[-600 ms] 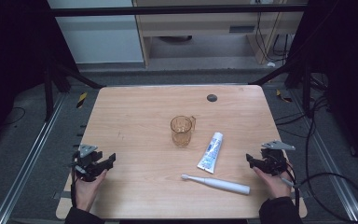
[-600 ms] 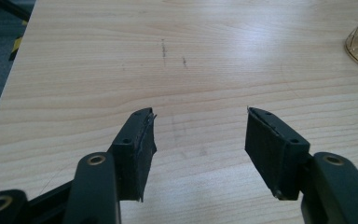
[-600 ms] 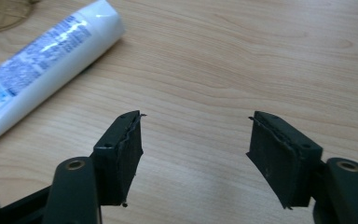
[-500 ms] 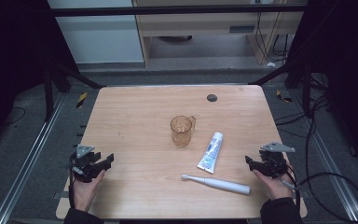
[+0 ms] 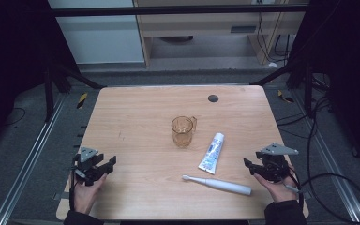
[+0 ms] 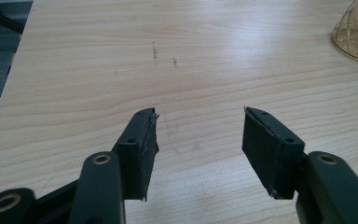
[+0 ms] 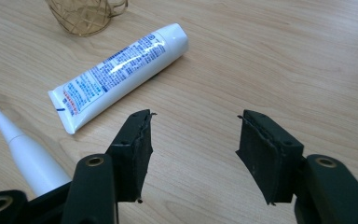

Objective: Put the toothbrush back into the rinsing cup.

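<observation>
Left tool (image 5: 104, 165) rests at the near-left edge of the surface (image 5: 136, 117), jaws apart, nothing between them. Right tool (image 5: 251, 166) rests near-right, jaws likewise apart. Amber cup (image 5: 183, 131) stands at centre; toothpaste tube (image 5: 212, 153) and toothbrush (image 5: 218, 184) lie between cup and right tool.

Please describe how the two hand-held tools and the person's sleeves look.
Each tool, the left gripper and the right gripper, is black, with two flat, block-shaped jaws, brass-coloured rivets and a grey three-cornered plate on top. A dark cable trails from each. The sleeves are dark.
</observation>
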Action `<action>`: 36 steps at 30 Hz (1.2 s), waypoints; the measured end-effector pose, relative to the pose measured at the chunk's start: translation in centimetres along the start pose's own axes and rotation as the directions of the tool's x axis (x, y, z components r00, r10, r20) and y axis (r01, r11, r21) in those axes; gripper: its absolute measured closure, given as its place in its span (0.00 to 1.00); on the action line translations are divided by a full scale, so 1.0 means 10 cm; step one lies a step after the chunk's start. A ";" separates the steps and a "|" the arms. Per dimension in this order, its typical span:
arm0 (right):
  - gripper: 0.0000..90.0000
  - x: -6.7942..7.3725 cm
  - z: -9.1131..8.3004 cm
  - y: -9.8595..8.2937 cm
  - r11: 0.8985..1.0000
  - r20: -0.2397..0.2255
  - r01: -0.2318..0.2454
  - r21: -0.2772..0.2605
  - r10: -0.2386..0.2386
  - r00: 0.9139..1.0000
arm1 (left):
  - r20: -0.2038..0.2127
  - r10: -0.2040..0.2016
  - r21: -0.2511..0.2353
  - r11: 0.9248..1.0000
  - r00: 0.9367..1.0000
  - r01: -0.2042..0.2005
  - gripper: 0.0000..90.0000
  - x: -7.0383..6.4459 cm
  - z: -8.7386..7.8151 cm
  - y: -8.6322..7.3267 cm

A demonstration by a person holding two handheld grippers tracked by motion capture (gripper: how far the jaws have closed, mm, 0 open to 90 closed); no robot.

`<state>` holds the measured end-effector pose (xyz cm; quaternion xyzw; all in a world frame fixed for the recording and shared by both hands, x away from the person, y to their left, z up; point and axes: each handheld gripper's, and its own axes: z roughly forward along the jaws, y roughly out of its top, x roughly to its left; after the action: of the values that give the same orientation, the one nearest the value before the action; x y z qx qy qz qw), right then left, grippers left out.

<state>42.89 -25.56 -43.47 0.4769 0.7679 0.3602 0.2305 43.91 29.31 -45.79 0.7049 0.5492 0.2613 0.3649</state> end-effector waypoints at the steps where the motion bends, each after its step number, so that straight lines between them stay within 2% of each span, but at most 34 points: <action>1: 0.49 0.01 0.00 0.00 1.000 -0.002 -0.001 0.002 0.001 1.000 | -0.003 0.003 0.001 1.000 1.000 -0.003 0.48 -0.01 0.00 0.00; 3: 0.49 0.03 0.01 0.02 1.000 -0.013 0.006 0.011 -0.006 1.000 | 0.025 0.007 0.012 1.000 1.000 -0.007 0.45 -0.03 0.02 -0.01; 5: 0.50 0.05 0.01 0.04 1.000 -0.024 0.017 0.016 -0.016 1.000 | 0.032 0.010 0.016 1.000 0.999 -0.010 0.43 -0.04 0.03 -0.01; 7: 0.50 0.07 0.02 0.06 0.999 -0.035 0.034 0.021 -0.033 0.999 | 0.081 0.026 0.025 0.999 0.996 -0.028 0.39 -0.07 0.06 -0.01; 11: 0.52 0.11 0.03 0.09 0.997 -0.052 0.067 0.043 -0.064 0.997 | 0.103 0.049 0.039 0.998 0.994 -0.053 0.37 -0.12 0.07 -0.01; 13: 0.52 0.12 0.03 0.10 0.996 -0.057 0.074 0.050 -0.071 0.996 | 0.104 0.050 0.038 0.998 0.993 -0.055 0.37 -0.14 0.07 -0.01; 15: 0.54 0.16 0.04 0.12 0.993 -0.073 0.102 0.063 -0.097 0.993 | 0.104 0.064 0.041 0.997 0.993 -0.069 0.35 -0.15 0.07 -0.01; 17: 0.54 0.17 0.04 0.13 0.992 -0.081 0.105 0.068 -0.100 0.992 | 0.099 0.069 0.043 0.996 0.993 -0.074 0.35 -0.15 0.07 -0.01; 20: 0.54 0.20 0.04 0.16 0.988 -0.101 0.136 0.079 -0.128 0.987 | 0.100 0.068 0.050 0.996 0.993 -0.073 0.33 -0.15 0.08 -0.01; 21: 0.55 0.23 0.04 0.18 0.984 -0.118 0.155 0.088 -0.144 0.982 | 0.100 0.067 0.053 0.996 0.993 -0.072 0.33 -0.14 0.08 0.00; 25: 0.55 0.26 0.05 0.19 0.979 -0.133 0.174 0.102 -0.160 0.978 | 0.093 0.068 0.053 0.996 0.993 -0.073 0.32 -0.14 0.08 0.00; 30: 0.57 0.32 0.07 0.23 0.972 -0.174 0.199 0.125 -0.176 0.969 | 0.089 0.075 0.053 0.995 0.993 -0.080 0.32 -0.14 0.08 0.00; 36: 0.59 0.42 0.10 0.33 0.961 -0.222 0.239 0.136 -0.205 0.953 | 0.085 0.075 0.055 0.995 0.994 -0.080 0.32 -0.14 0.08 0.00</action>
<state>43.61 -20.55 -41.63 0.3646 0.8631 0.3159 0.1496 44.16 27.78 -46.25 0.7465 0.5131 0.2296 0.3561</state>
